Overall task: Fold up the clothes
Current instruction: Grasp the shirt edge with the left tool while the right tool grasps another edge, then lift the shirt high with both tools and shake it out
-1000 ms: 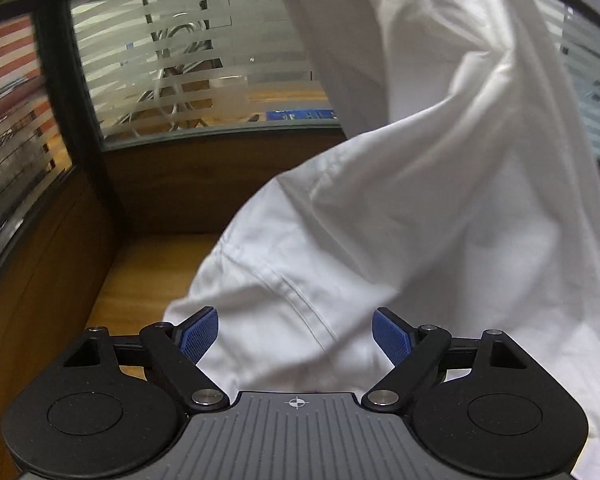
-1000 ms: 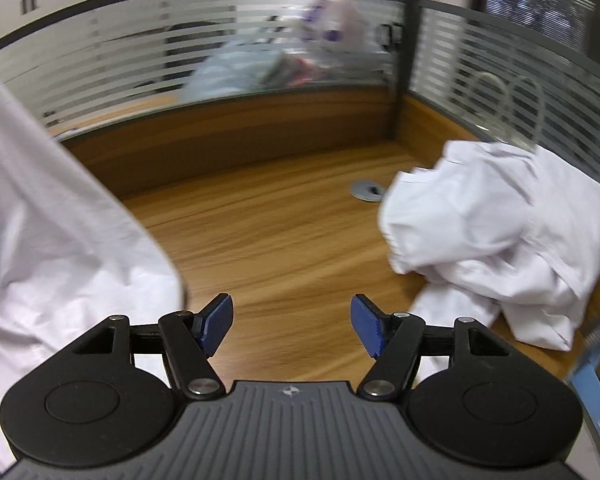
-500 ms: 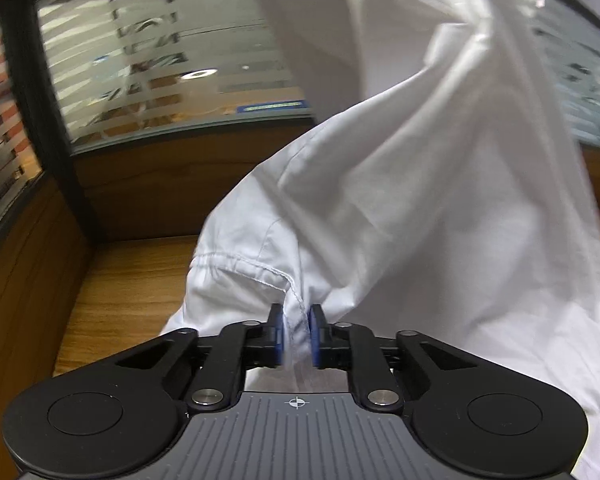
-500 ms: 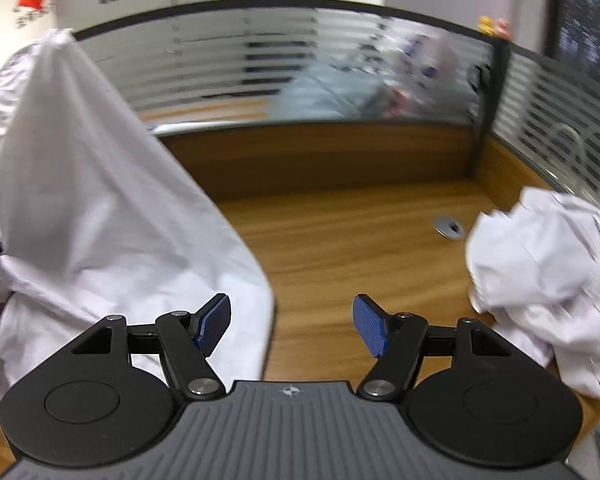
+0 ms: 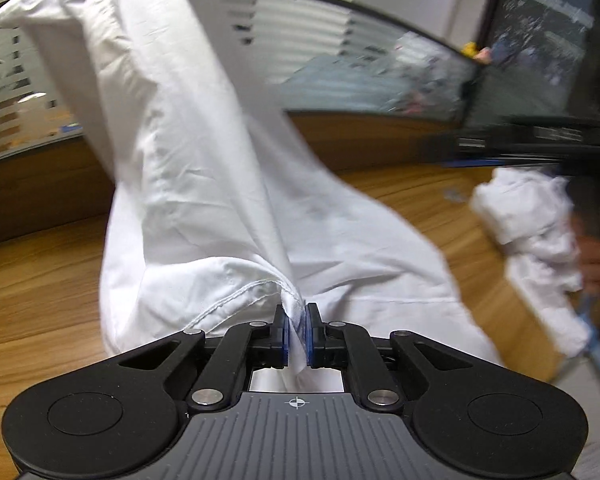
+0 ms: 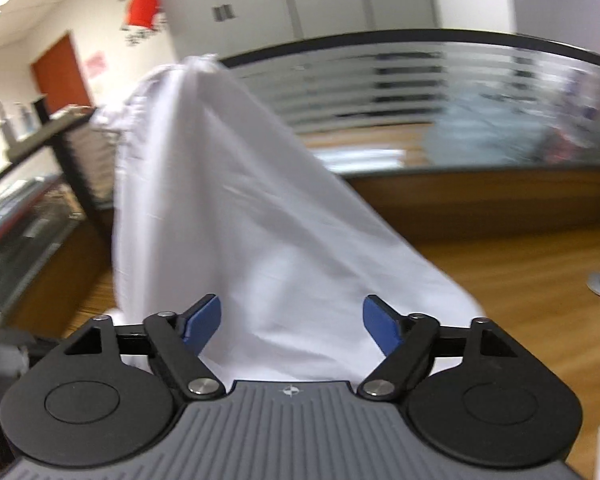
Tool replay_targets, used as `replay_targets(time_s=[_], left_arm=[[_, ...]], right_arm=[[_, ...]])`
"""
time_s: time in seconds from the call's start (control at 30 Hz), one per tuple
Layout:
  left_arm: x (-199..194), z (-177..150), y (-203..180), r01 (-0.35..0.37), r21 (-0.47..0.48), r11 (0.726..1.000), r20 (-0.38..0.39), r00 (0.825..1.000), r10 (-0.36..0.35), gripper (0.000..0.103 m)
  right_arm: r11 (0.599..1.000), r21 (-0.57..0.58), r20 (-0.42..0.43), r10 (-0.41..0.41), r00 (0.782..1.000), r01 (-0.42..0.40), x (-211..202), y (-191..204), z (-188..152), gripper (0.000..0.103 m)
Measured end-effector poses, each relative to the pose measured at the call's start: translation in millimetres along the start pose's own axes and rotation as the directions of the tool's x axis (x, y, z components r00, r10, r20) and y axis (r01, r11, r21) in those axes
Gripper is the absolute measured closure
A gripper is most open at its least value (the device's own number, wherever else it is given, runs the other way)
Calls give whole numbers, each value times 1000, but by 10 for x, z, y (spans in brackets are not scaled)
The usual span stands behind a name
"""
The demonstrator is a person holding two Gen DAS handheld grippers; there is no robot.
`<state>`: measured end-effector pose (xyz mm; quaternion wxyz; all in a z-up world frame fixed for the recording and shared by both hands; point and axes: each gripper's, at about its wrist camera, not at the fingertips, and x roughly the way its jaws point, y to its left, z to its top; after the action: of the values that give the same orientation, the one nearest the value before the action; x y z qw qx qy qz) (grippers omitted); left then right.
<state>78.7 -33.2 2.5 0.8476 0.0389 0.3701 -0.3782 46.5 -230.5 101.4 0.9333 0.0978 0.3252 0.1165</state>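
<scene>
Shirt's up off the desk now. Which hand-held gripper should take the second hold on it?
Probably right. The left hand-held gripper is shut on the shirt's hem; the right hand-held gripper is opening, with only cloth ahead of it.

I saw a wooden desk point(image 5: 420, 196) with a curved far edge against a partition. A white garment point(image 5: 228, 216) draped down onto it at the near centre. Far to the right lay a crumpled white pile point(image 5: 528, 220), well apart, beside a small round grommet point(image 6: 599, 282).

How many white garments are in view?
2. One white garment hangs over the desk, hem pinched in the left gripper; a crumpled pile sits far right, possibly several pieces.
</scene>
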Motion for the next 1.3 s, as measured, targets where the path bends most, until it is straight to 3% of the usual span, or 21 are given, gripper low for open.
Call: replay_targets(time_s=[0.2,0.37,0.4,0.47,0.5,0.53,0.6,0.63,0.87,0.93,1.1,1.23,1.3], left_arm=[[-134,90,-268,55,11,998,40,998,-55,93],[-193,93,-494,73,19,997,71,995,-74,93],[-212,90,-529,70,17,997,84,994,-72,93],[-245,79,-560,65,16,998,95,993,-66,93],[-259,74,-560,60,16,998,95,994,-62,93],[-272,69,-561,56,15,998,95,994,-57,92],[-324,41,-504,54,-6,999,81,995,-54,89],[-359,24,-481,48,-11,999,81,996,-47,83],[-678,-203,-308,-20,-35,999,156,987,26,70],[-753,-237,-221,-48,-78,996,194,979,63,59],[-805,-202,-66,-147,-113,983,240,956,170,47],[-762,-187,23,-225,-84,971,238,941,239,36],[-679,-114,113,-257,-55,965,217,940,262,35]], right_arm=[[982,-31,-20,185,983,-185,464,414,360,14],[963,-149,-57,217,975,-223,856,770,624,16],[959,-172,-74,214,974,-224,929,823,664,22],[952,-215,-108,200,974,-219,1052,914,724,47],[952,-219,-125,191,974,-214,1076,927,728,92],[952,-223,-142,181,973,-210,1101,941,733,101],[957,-206,-133,179,975,-203,1043,891,704,101],[959,-202,-125,178,976,-201,1002,865,684,101],[976,-142,-101,153,983,-166,569,502,454,101],[981,-113,-112,148,983,-160,417,360,348,101],[989,-55,-198,121,973,-134,89,24,-107,101],[994,9,-283,105,953,-107,-136,-307,-533,101],[995,27,-298,100,949,-96,-290,-457,-689,101]])
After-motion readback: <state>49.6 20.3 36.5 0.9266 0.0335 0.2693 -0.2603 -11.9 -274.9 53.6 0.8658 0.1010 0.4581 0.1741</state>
